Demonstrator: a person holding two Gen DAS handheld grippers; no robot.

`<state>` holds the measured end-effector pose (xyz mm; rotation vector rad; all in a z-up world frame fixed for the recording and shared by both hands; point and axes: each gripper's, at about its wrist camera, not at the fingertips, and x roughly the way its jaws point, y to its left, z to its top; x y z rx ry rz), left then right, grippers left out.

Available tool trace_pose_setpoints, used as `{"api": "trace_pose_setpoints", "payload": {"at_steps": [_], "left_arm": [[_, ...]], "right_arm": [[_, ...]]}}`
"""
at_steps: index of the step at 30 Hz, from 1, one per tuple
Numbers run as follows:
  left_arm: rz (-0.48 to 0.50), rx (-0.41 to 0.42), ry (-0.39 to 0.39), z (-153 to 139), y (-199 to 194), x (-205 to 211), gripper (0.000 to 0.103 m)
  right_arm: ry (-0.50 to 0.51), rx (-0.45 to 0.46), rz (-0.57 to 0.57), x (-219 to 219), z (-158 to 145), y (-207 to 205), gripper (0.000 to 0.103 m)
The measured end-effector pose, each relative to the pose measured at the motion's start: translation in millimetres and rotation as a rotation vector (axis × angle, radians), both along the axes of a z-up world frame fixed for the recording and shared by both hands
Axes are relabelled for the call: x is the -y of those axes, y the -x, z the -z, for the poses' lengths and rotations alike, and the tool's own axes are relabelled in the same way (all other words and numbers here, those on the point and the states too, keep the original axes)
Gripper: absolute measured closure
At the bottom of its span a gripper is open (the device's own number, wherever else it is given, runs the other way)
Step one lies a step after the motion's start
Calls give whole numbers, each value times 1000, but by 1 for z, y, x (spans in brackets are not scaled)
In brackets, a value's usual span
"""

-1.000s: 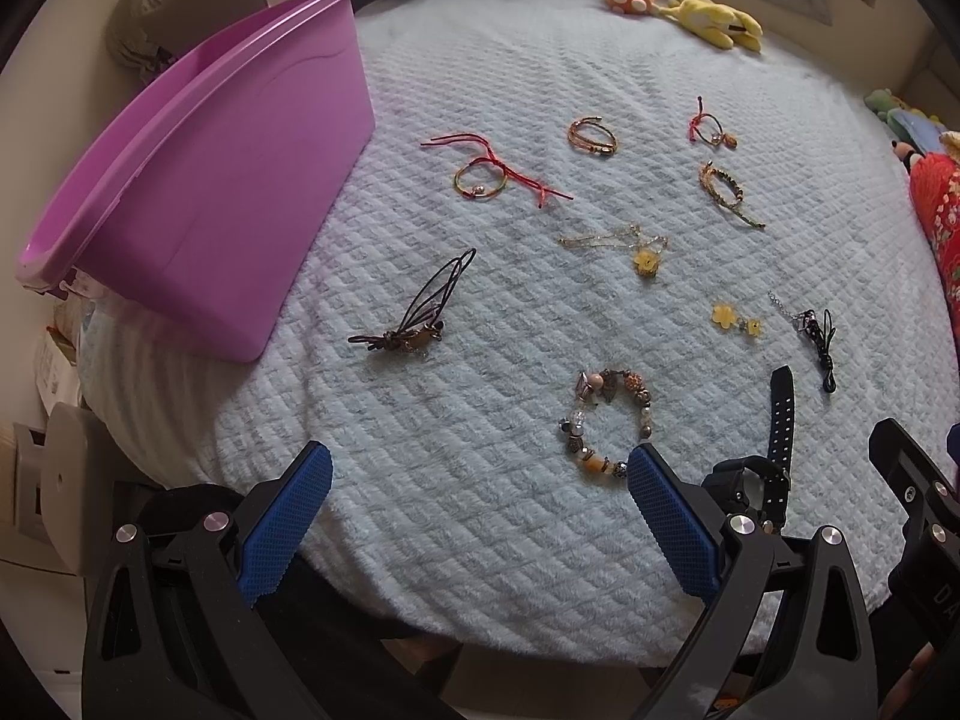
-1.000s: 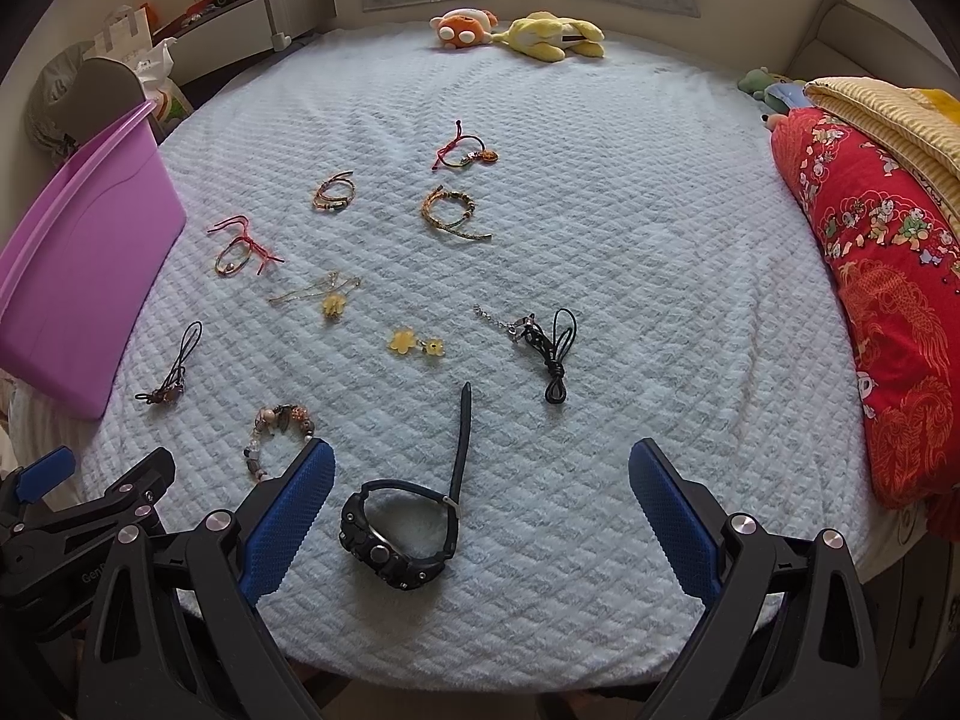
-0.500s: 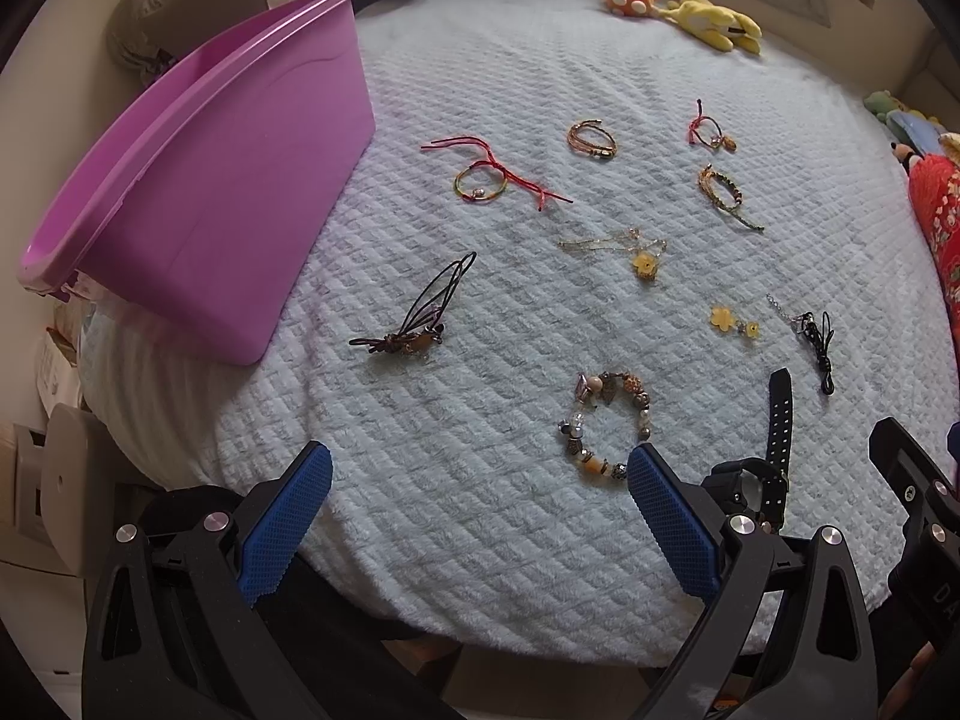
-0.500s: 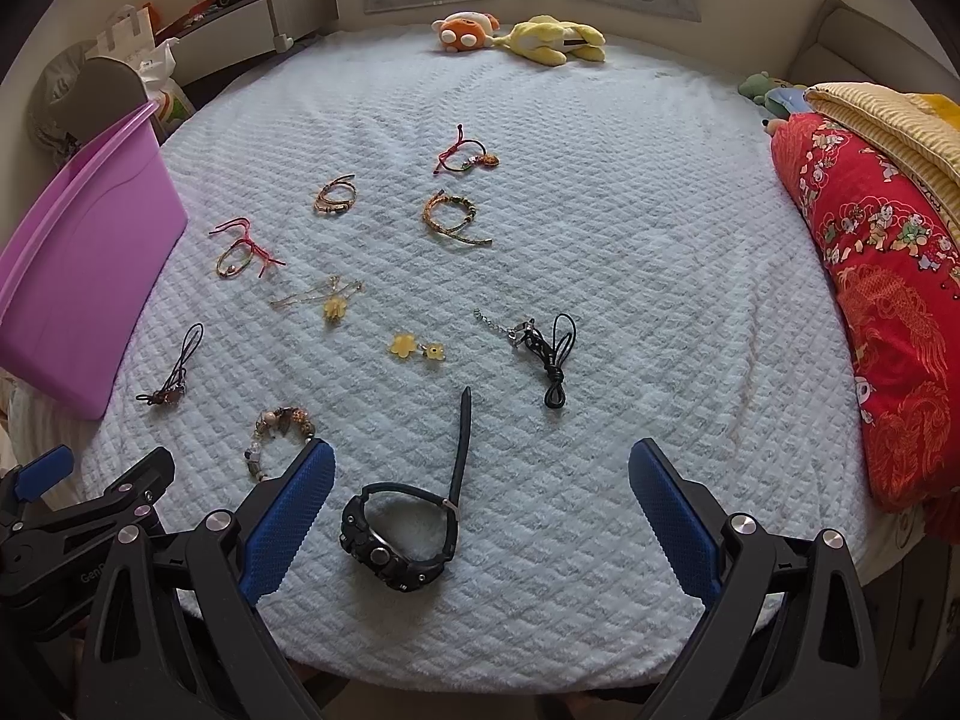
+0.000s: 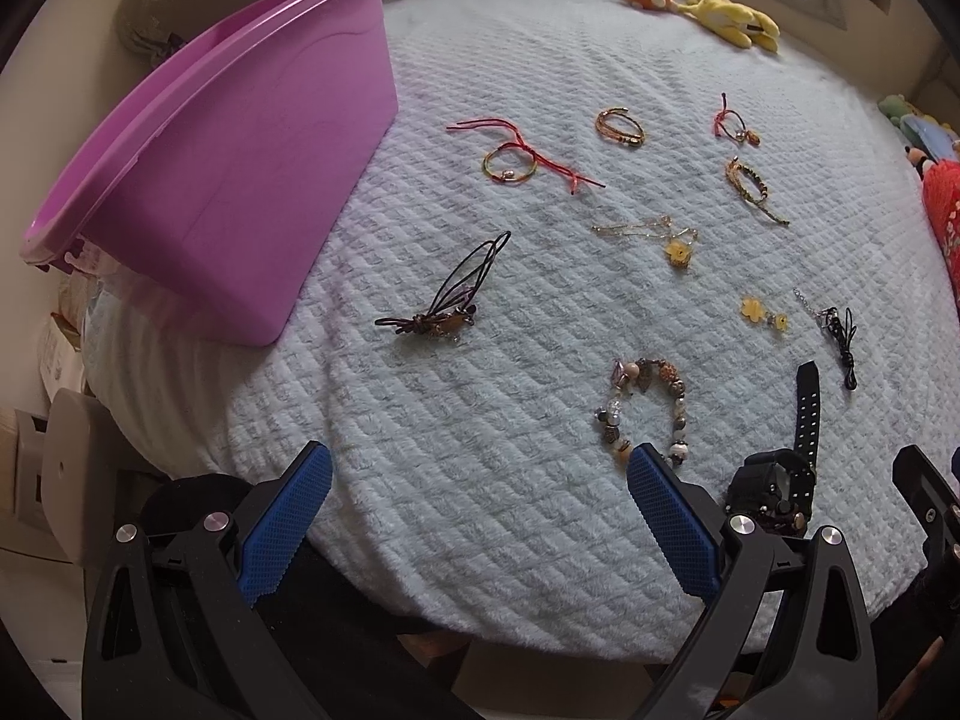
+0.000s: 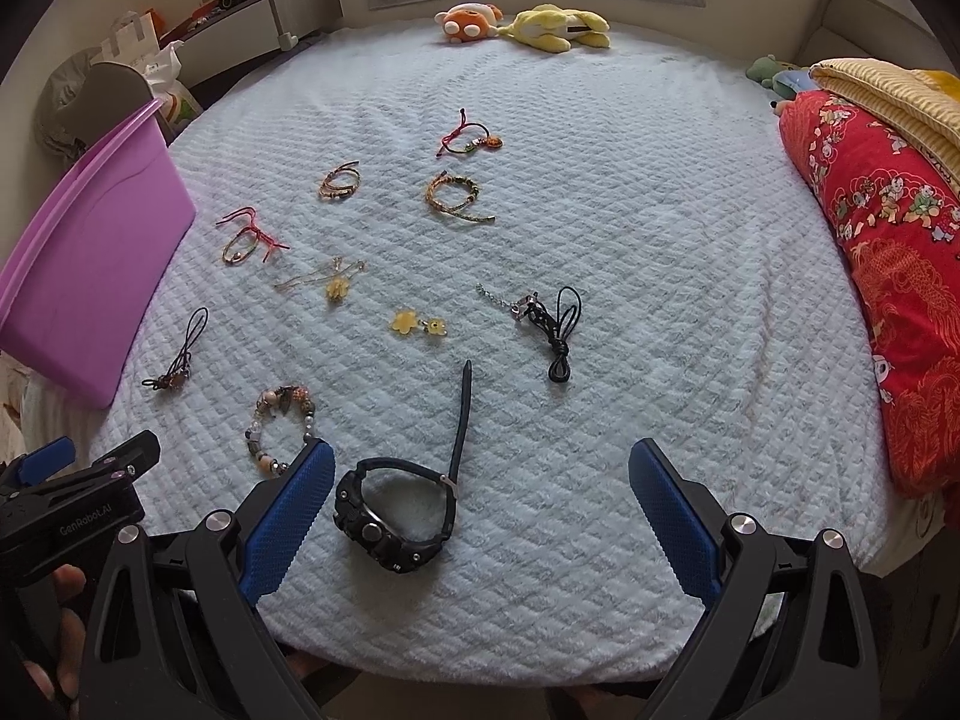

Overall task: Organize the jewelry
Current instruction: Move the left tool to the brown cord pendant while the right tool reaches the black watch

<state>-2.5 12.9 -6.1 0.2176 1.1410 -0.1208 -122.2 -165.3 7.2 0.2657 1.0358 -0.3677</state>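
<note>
Blue, cross-hatched pads face both grippers, and both sets of jaws stand wide apart with nothing between them: the left gripper (image 5: 479, 525) and the right gripper (image 6: 480, 525) hover at the near edge of the bed (image 6: 660, 240), which is covered in a pale blue quilted blanket with a soft diamond weave. Judged from the layout, the task has not visibly begun: every piece lies loose on the blanket, and the interior of the purple plastic bin (image 5: 240, 180), resting at the left edge of the bed, is not visible. Nearest the right gripper lies a black watch (image 6: 393, 510), a rigid case with one rubber strap extended straight away from the camera. Just to its left is a beaded bracelet (image 6: 279, 429) of mixed round stone and glass beads. Left again, near the bin, lies a dark cord charm (image 6: 177, 360). In the middle band are two yellow flower pieces (image 6: 417, 323), translucent and flat, and a knotted black cord with a fine silver chain (image 6: 546, 324). Beyond these lie a thin gold chain with a yellow flower pendant (image 6: 333, 282), a red string bracelet (image 6: 246, 240), a coiled gold-brown bracelet (image 6: 340, 181), a woven braided bracelet (image 6: 456, 198) and a red cord bracelet with an orange charm (image 6: 471, 138). Plush toys (image 6: 522, 21) sit at the far edge.
</note>
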Motion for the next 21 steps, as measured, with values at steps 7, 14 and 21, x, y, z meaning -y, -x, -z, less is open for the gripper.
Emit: {"api": "trace_pose_setpoints", "payload": {"at_steps": [7, 14, 21], "left_arm": [[29, 1, -7, 23, 6, -7, 6], [39, -22, -14, 50, 10, -8, 6], [72, -15, -28, 64, 12, -4, 6]], "right_arm": [[-43, -28, -31, -3, 28, 16, 9], [-43, -30, -37, -6, 48, 29, 9], [-133, -19, -41, -10, 66, 30, 9]]}}
